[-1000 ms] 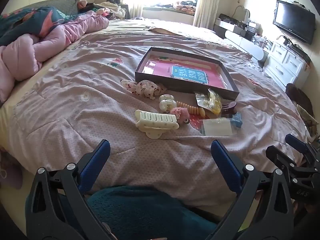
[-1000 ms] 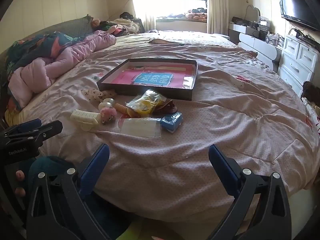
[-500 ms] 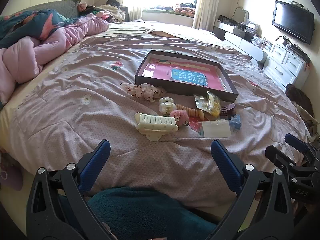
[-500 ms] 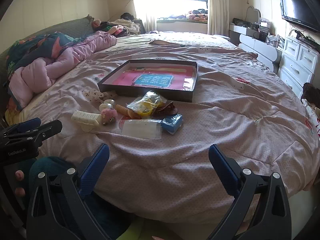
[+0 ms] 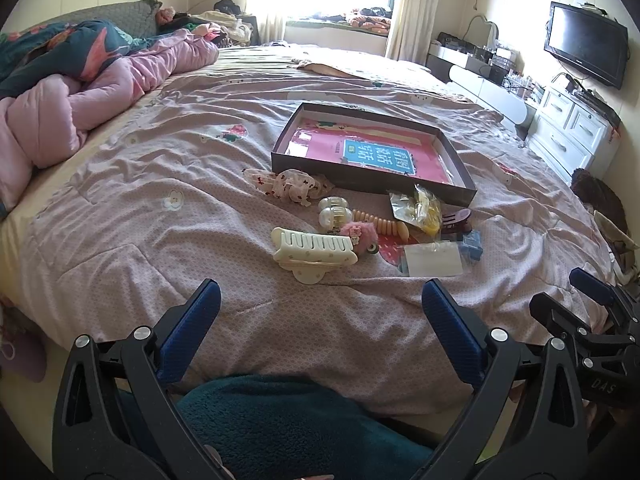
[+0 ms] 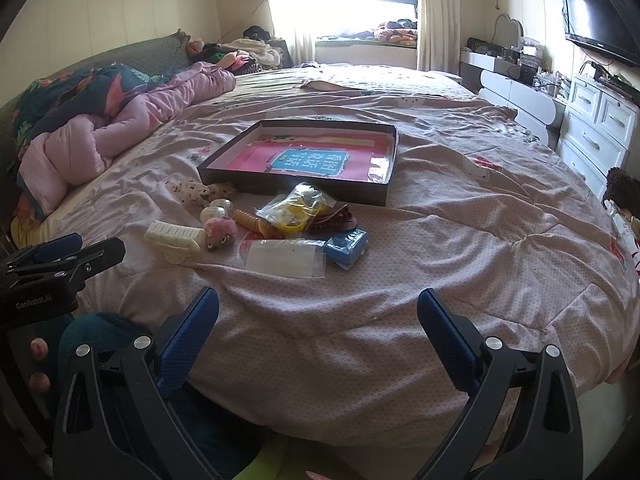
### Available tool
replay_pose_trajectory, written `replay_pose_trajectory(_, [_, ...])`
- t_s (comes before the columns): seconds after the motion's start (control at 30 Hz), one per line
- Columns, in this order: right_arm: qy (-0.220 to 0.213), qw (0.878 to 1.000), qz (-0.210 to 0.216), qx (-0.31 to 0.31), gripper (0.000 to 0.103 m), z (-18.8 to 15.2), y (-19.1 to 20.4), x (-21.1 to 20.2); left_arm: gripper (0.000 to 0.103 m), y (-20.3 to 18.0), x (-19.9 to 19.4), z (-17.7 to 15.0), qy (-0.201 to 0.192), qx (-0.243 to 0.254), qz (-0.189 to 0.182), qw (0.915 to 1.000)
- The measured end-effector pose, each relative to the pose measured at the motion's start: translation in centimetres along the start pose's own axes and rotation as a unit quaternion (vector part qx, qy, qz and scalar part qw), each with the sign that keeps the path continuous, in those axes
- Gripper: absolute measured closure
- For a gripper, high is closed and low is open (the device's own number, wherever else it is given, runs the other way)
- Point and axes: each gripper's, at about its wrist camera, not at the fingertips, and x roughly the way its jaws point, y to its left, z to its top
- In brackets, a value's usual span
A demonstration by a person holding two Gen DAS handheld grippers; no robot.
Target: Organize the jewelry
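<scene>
Jewelry and hair pieces (image 5: 360, 232) lie heaped on the bedspread (image 5: 160, 240) just in front of the tray (image 5: 372, 182), likely gathered there so each can be lifted over its low wall. Nothing is in the tray yet but a pink sheet. The left gripper (image 5: 320, 312) and right gripper (image 6: 318, 312) hover low at the bed's near edge, jaws spread wide and empty, pointing toward the pile.
</scene>
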Motion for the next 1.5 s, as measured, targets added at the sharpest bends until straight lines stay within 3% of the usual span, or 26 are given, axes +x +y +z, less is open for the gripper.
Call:
replay_pose_trajectory(1.03, [-0.001, 1.0, 0.017, -0.01, 0.006, 0.0, 0.5, 0.3, 0.011, 0.2, 0.0, 0.1, -0.001, -0.002, -0.002, 1.0])
replay_pose_trajectory(1.5, [0.017, 0.998, 0.048, -0.03, 0.006, 2.3, 1.2, 3.5, 0.011, 2.8, 1.9, 0.8, 0.012, -0.036, 0.001, 0.9993])
